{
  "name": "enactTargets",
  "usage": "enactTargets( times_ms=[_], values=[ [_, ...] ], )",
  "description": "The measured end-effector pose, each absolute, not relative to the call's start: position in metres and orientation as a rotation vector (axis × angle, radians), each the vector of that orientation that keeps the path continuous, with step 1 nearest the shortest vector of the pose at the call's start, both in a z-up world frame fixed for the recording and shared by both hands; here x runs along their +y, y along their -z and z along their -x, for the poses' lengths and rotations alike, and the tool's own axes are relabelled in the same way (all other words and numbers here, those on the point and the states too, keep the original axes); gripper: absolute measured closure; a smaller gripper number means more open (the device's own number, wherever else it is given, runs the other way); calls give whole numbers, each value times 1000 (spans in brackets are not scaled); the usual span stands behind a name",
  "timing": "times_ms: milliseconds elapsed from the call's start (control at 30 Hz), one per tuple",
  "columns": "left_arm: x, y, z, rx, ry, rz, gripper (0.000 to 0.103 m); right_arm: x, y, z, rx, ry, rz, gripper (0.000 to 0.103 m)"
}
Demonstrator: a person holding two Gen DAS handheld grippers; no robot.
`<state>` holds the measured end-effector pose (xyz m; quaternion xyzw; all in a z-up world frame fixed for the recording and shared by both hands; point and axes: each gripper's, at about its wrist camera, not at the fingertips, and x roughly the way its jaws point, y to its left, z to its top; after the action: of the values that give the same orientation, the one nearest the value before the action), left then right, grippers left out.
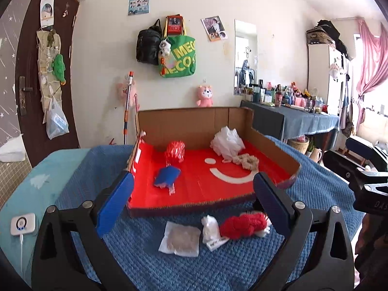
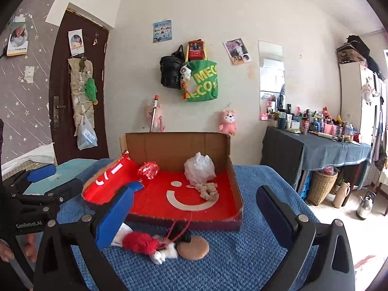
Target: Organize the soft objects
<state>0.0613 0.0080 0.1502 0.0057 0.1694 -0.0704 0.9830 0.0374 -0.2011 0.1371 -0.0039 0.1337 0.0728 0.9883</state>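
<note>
Both tongs held apart and empty above a bed with a blue knitted blanket (image 1: 315, 181): left tongs (image 1: 194, 198), right tongs (image 2: 196, 208). Behind them, on the blanket, a shallow cardboard box with red lining and a white smile print (image 1: 198, 184). Inside the box: a crumpled white plastic bag (image 1: 226, 143) at the back, a beige fluffy scrunchie (image 1: 247, 161) just beside it, a red shiny mesh ball (image 1: 175, 151), and a blue flat pad (image 1: 167, 175). In front of the box, on the blanket: a red woolly soft toy with white parts (image 1: 243, 225), a square beige sachet in clear wrapping (image 1: 180, 241), and a round tan felt disc (image 2: 194, 248) touching the toy.
</note>
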Motion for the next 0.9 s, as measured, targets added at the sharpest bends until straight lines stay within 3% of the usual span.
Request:
enactTargets(
  times_ms=[900],
  values=[
    [13, -66, -41, 460, 125, 40, 3, -196, -32, -31, 417, -94, -2, 0]
  ],
)
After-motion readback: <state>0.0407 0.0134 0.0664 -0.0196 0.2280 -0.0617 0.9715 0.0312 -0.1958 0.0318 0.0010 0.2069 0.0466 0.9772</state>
